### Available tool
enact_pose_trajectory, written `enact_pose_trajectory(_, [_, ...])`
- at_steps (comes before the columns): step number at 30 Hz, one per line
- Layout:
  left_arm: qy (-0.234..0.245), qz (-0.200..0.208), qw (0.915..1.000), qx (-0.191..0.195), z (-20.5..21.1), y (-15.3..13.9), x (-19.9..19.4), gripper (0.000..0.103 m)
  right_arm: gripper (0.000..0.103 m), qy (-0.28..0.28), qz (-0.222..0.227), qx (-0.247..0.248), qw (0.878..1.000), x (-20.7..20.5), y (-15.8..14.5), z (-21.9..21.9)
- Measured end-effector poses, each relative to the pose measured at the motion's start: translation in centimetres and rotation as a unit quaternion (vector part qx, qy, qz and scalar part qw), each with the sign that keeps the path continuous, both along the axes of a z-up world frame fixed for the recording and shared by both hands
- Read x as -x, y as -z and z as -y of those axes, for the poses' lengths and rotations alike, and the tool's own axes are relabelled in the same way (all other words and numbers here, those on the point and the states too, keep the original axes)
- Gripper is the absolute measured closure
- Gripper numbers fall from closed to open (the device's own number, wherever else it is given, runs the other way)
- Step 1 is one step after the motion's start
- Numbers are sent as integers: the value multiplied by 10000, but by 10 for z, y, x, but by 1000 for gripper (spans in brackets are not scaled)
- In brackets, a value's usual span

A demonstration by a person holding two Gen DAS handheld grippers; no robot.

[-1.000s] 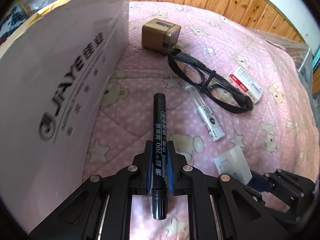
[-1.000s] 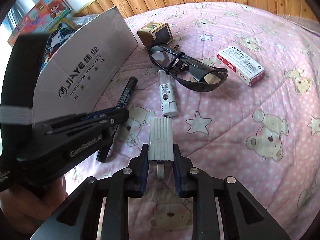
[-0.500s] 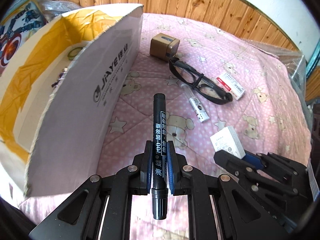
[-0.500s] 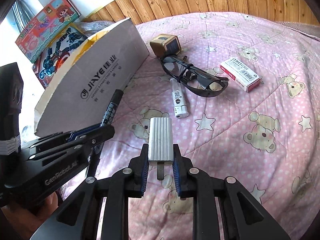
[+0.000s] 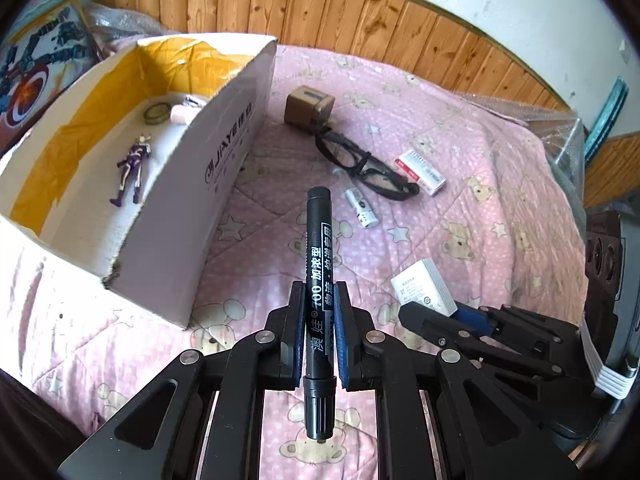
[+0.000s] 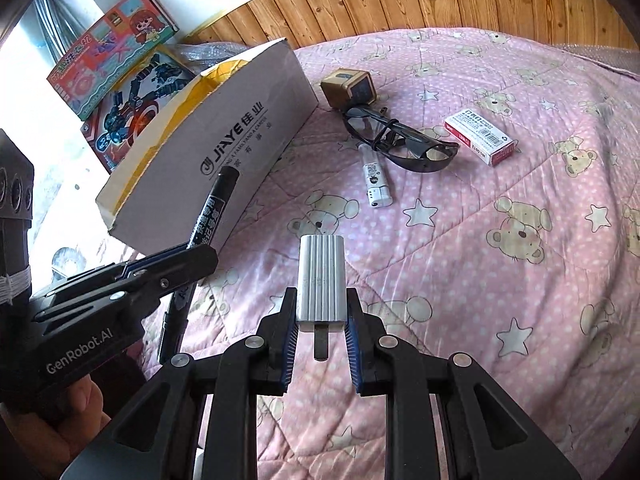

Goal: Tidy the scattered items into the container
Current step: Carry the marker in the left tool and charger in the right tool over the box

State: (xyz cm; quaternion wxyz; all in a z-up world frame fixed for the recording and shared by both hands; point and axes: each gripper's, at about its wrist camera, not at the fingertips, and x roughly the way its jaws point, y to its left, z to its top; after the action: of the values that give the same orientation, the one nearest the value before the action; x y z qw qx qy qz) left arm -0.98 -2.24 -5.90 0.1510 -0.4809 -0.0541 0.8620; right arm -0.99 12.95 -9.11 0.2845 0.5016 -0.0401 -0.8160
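Above the bed (image 5: 460,200), beside the box (image 5: 224,184): L tongs (image 5: 319,312) clamp black marker (image 5: 318,264); R tongs (image 6: 320,316) clamp silver charger (image 6: 321,280).

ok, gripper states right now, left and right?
Left gripper: closed on the black marker.
Right gripper: closed on the silver charger.

box (image 5: 224,184) side wall rising left, open top, glasses (image 5: 366,164) ahead
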Motion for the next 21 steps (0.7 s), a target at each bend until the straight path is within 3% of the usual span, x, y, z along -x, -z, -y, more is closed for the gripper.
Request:
enact_pose_trajectory(14, [-180, -287, 9989, -334, 43, -40, -22, 90, 80, -461, -349, -18, 9983, -49, -35, 29])
enact_pose_trajectory(21, [-443, -373, 9980, -252, 66, -50, -20, 90, 80, -587, -436, -29, 9973, -62, -49, 40])
